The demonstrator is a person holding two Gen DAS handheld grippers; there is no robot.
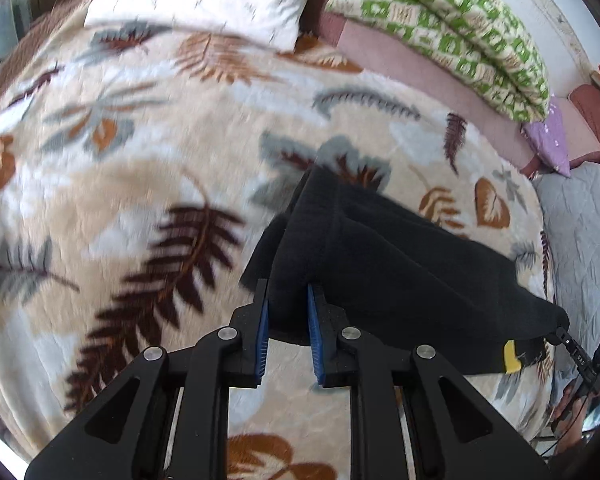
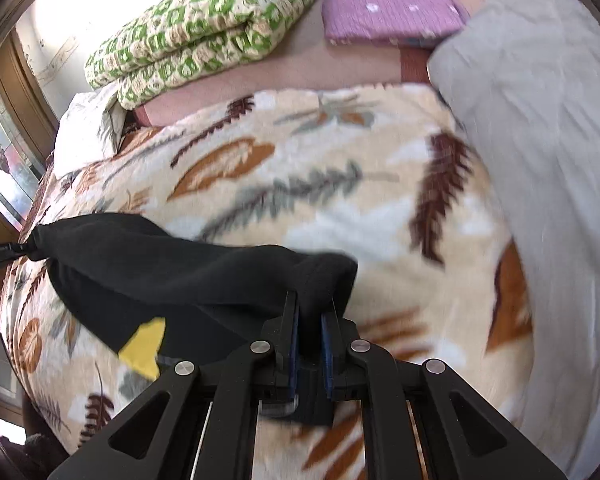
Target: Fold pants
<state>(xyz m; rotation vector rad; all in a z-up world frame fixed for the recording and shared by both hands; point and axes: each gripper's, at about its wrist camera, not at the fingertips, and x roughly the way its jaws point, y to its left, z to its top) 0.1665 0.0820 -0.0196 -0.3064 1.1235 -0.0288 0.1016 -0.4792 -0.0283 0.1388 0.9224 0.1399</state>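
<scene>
Both grippers, left gripper (image 1: 287, 312) and right gripper (image 2: 310, 316), clench opposite ends of the black pants (image 1: 400, 264), stretched lengthwise between them, lifted above the leaf-patterned blanket (image 1: 140, 152).

No readable text, label, brand or number anywhere in either view.

Only a plain yellow patch (image 2: 144, 344) on the black pants (image 2: 172, 268), blank as far as can be told; tiny marks on a dark device (image 1: 580, 356) at the frame edge, too small to read.

Left gripper (image 1: 287, 300) and right gripper (image 2: 310, 312) — fingers clamped on cloth.
</scene>
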